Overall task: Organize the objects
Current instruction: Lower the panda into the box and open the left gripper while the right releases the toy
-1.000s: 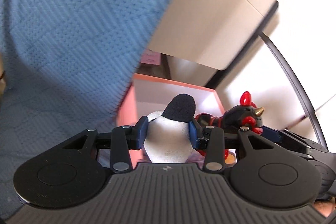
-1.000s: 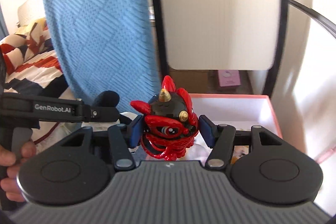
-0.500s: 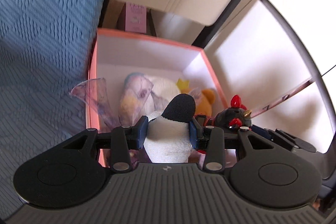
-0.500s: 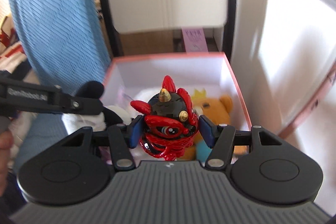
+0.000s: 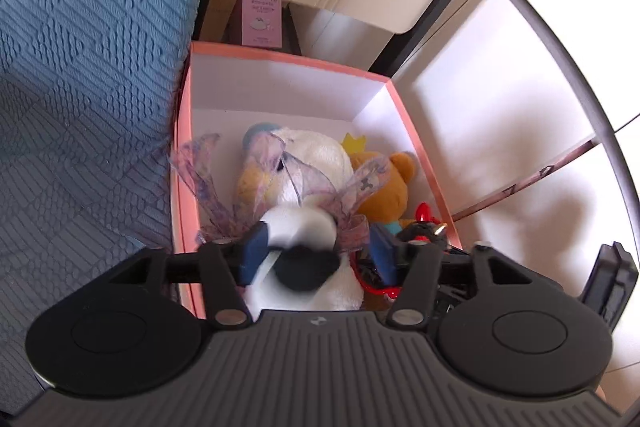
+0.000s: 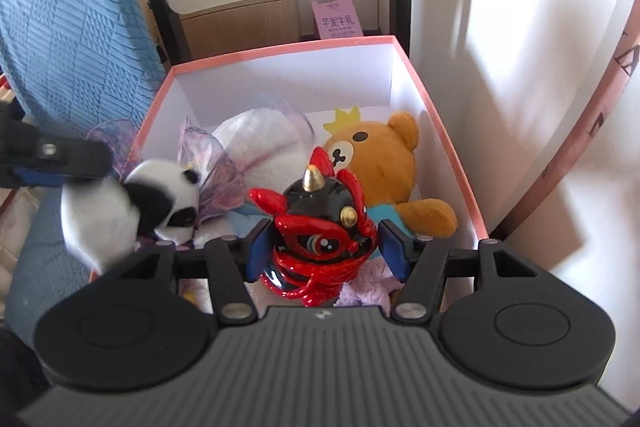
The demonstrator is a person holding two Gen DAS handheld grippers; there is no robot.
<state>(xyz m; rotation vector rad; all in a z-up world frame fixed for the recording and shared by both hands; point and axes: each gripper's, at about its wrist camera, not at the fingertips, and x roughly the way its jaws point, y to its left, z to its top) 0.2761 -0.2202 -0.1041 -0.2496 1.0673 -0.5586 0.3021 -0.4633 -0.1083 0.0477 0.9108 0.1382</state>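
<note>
Item: pink box [image 6: 440, 99] below both tongs, bear [image 6: 384, 163] inside; left tongs [image 5: 316, 255] were opening, panda [image 5: 304, 267] loose between them; right tongs [image 6: 326, 247] clenched the red figurine [image 6: 320, 239], best lowered into the free near corner before release.

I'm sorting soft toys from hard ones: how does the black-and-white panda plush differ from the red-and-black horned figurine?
The black-and-white panda plush is fuzzy and soft; the glossy red-and-black horned figurine looks hard. The panda is tipped over and blurred; the figurine stands upright and sharp. The panda is bulkier. Both hang over the pink box.
</note>
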